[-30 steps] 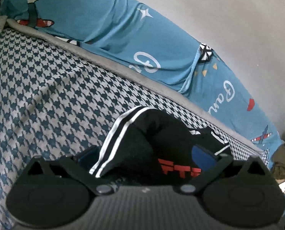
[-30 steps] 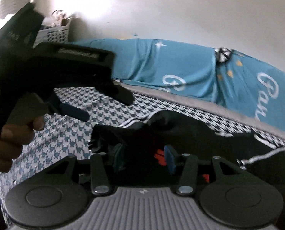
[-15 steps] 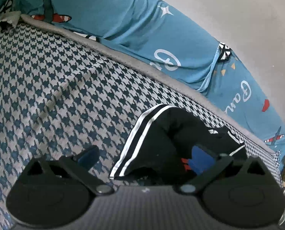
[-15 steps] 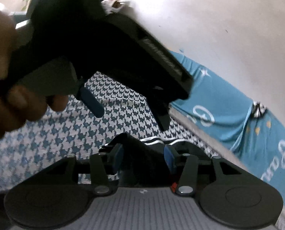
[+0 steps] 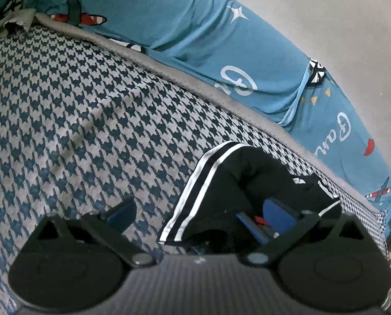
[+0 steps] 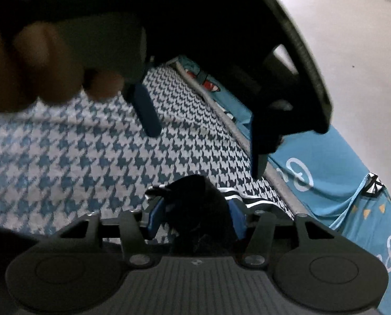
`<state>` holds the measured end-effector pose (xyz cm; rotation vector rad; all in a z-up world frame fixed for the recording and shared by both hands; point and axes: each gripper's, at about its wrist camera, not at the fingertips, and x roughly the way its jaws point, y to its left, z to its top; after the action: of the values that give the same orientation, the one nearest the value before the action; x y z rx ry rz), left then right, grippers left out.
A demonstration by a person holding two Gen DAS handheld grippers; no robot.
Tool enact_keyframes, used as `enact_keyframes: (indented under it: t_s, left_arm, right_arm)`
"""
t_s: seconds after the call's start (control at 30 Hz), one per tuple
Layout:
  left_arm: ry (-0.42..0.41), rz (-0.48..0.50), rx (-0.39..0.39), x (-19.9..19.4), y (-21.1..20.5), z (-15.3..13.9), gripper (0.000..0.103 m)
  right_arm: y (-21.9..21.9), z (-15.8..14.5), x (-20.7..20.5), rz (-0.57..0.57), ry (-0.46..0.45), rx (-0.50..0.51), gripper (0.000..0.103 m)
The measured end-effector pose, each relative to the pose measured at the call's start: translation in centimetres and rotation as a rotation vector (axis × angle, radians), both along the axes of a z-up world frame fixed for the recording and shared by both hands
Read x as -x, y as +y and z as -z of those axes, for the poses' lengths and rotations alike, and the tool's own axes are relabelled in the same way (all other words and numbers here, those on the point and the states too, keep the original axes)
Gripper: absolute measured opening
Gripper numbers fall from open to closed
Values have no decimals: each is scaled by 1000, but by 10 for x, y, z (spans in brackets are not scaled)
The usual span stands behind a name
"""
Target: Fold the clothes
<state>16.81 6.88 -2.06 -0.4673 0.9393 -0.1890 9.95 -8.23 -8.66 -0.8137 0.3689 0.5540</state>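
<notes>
A bed covered by a blue-and-white houndstooth blanket point(image 5: 95, 120) fills the near side, and a teal printed sheet point(image 5: 184, 39) runs along its far edge against the wall. A black garment point(image 5: 237, 183) with white side stripes lies bunched on the blanket's right, near that edge. The left hand-held gripper point(image 5: 195, 210) stands wide over the garment's striped end. The right hand-held gripper point(image 6: 195, 215) has a dark fold of the garment between its opening jaws.
</notes>
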Motion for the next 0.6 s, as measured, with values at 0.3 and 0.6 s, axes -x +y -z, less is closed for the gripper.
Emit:
enact_keyframes:
  t_s: [0.3,0.6]
  left_arm:
    - [4,-30,-13,0,5,-2,103]
    - [-57,-126,-43,-1,22,-18,103]
  right_arm:
    - [-3,6,-18,72,12,-31,16]
    - [-53,-47,-38,375,168,-605,10]
